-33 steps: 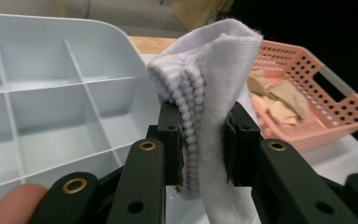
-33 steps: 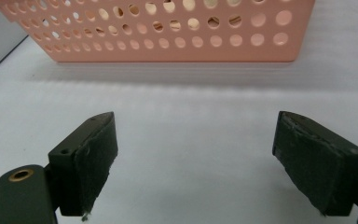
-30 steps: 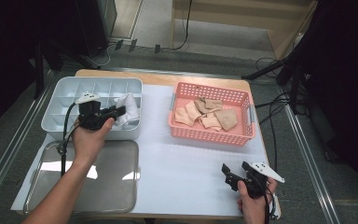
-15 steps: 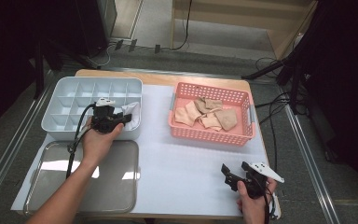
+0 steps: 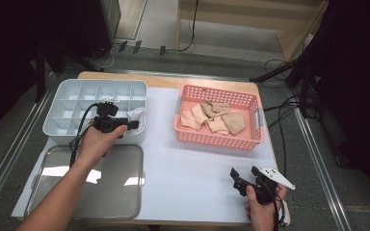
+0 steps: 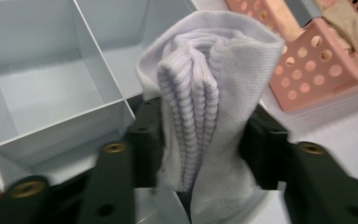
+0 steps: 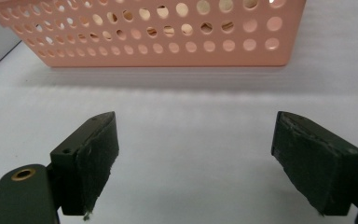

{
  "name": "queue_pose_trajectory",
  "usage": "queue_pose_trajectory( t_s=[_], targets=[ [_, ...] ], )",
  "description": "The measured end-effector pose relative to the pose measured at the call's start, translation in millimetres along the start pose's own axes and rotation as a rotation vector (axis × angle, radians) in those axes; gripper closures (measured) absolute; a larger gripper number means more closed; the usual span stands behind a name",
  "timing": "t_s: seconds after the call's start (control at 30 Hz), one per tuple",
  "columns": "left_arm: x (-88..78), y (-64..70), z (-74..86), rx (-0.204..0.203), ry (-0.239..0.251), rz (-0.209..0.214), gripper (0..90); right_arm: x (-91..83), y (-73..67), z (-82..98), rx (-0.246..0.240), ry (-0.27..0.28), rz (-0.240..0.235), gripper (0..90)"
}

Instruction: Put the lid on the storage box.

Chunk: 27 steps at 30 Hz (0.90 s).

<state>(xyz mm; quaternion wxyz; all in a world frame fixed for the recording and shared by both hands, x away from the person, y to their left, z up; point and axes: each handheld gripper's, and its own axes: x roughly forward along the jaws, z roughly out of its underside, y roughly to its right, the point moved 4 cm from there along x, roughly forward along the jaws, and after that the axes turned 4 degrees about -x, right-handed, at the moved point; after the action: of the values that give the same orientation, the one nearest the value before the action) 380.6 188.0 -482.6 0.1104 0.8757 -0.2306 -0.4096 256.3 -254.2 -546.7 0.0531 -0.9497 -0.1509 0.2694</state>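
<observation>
The left tool (image 6: 200, 158) has just been opening its jaws, and the folded white sock (image 6: 209, 102) stands between them — the pads sit beside it, whether pressing I cannot tell — over the grey divided tray (image 5: 67, 103) at the desk's far left corner. The right tool (image 7: 193, 158) hovers with jaws wide apart and empty, near the front right edge, before the pink basket (image 7: 144, 32).

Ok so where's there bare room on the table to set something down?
Free: the white mat between the steel tray, the pink basket and the right gripper. The tray is bare too. Crowded: the basket holds tan socks; the left gripper works at the grey organizer.
</observation>
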Motion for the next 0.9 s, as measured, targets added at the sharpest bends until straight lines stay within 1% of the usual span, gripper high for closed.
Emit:
queue_pose_trajectory(
  t_s=[0.03,0.07,0.1,0.13,0.17,0.2,0.23,0.27,0.3,0.33,0.37,0.4,0.43,0.47,0.5,0.53,0.57,0.6,0.63,0.67,0.7,0.73,0.77,0.8,0.83,0.87,0.9],
  targets=[
    [-3.8,-0.8,-2.7,-0.032,0.020,-0.015,33.9,-0.4,0.3,-0.1,0.003,0.004,0.001,14.6],
    [-7.5,-1.4,-5.8,-0.052,0.049,-0.032,25.9,-0.9,0.6,0.0,0.010,0.006,0.003,14.5],
    [-10.4,-1.7,-9.4,-0.057,0.072,-0.051,22.8,-0.9,1.3,0.0,0.013,0.006,0.005,14.5],
    [-11.2,-0.9,-12.8,-0.055,0.083,-0.068,19.7,-0.5,1.7,0.1,0.019,0.005,0.006,14.5],
    [-10.0,-0.4,-15.9,-0.042,0.079,-0.081,17.5,-0.2,2.2,0.2,0.021,0.003,0.006,14.5],
    [-6.9,1.0,-18.4,-0.037,0.067,-0.078,17.5,0.0,2.2,0.2,0.023,0.002,0.008,14.5],
    [-3.5,2.0,-20.2,-0.028,0.047,-0.060,18.7,0.0,2.1,0.1,0.021,0.003,0.008,14.5],
    [-0.2,3.1,-21.1,-0.023,0.041,-0.046,24.0,0.1,1.9,0.2,0.018,0.003,0.009,14.5],
    [2.5,4.3,-20.8,-0.014,0.031,-0.021,36.8,0.3,1.6,0.3,0.015,0.002,0.010,14.5],
    [2.5,4.3,-20.8,-0.014,0.031,-0.021,55.6,0.3,1.6,0.3,0.015,0.002,0.010,14.5],
    [6.4,6.7,-17.8,-0.012,0.006,0.033,66.4,0.2,1.2,0.5,0.013,0.001,0.014,14.5],
    [6.4,6.7,-17.8,-0.012,0.006,0.033,70.3,0.2,1.2,0.5,0.013,0.001,0.014,14.5],
    [6.7,6.7,-15.3,-0.015,0.001,0.042,72.2,0.2,1.5,0.5,0.016,0.003,0.013,14.5],
    [7.5,6.1,-13.9,-0.033,-0.009,0.057,73.2,0.3,1.8,0.6,0.015,0.002,0.014,14.5],
    [9.5,5.2,-11.9,-0.041,-0.026,0.068,74.1,0.4,2.0,0.7,0.016,0.001,0.013,14.5],
    [12.7,4.2,-8.6,-0.030,-0.063,0.065,74.8,0.5,1.9,0.6,0.017,0.000,0.014,14.5],
    [17.7,3.7,-4.5,-0.016,-0.098,0.052,75.4,0.7,1.8,0.6,0.016,0.000,0.015,14.5],
    [21.6,2.1,-1.5,-0.011,-0.123,0.048,75.7,0.8,1.7,0.6,0.014,-0.002,0.015,14.5],
    [21.7,1.0,-2.4,-0.032,-0.122,0.054,76.0,0.8,1.4,0.7,0.011,-0.003,0.015,14.5],
    [21.7,1.1,-3.5,-0.042,-0.126,0.053,75.9,0.8,1.2,0.7,0.012,-0.001,0.015,14.6],
    [21.4,2.8,-4.3,-0.025,-0.125,0.048,75.5,0.6,1.2,0.5,0.014,0.002,0.013,14.5],
    [21.4,2.8,-4.3,-0.025,-0.125,0.048,74.1,0.5,1.5,0.6,0.013,0.002,0.014,14.6],
    [16.6,7.0,-4.3,0.019,-0.109,0.025,71.8,0.5,1.7,0.6,0.014,0.003,0.013,14.6],
    [11.3,8.3,-5.7,0.029,-0.078,0.034,68.8,0.4,1.7,0.5,0.015,0.005,0.012,14.6],
    [5.4,9.4,-8.2,0.026,-0.022,0.052,63.9,0.3,1.6,0.6,0.015,0.003,0.011,14.6],
    [-1.6,8.5,-11.0,0.017,0.021,0.059,56.7,0.3,1.4,0.6,0.016,0.004,0.012,14.6],
    [-8.1,6.3,-14.8,0.007,0.071,0.053,50.3,0.2,1.5,0.6,0.013,0.004,0.011,14.6]
  ],
)
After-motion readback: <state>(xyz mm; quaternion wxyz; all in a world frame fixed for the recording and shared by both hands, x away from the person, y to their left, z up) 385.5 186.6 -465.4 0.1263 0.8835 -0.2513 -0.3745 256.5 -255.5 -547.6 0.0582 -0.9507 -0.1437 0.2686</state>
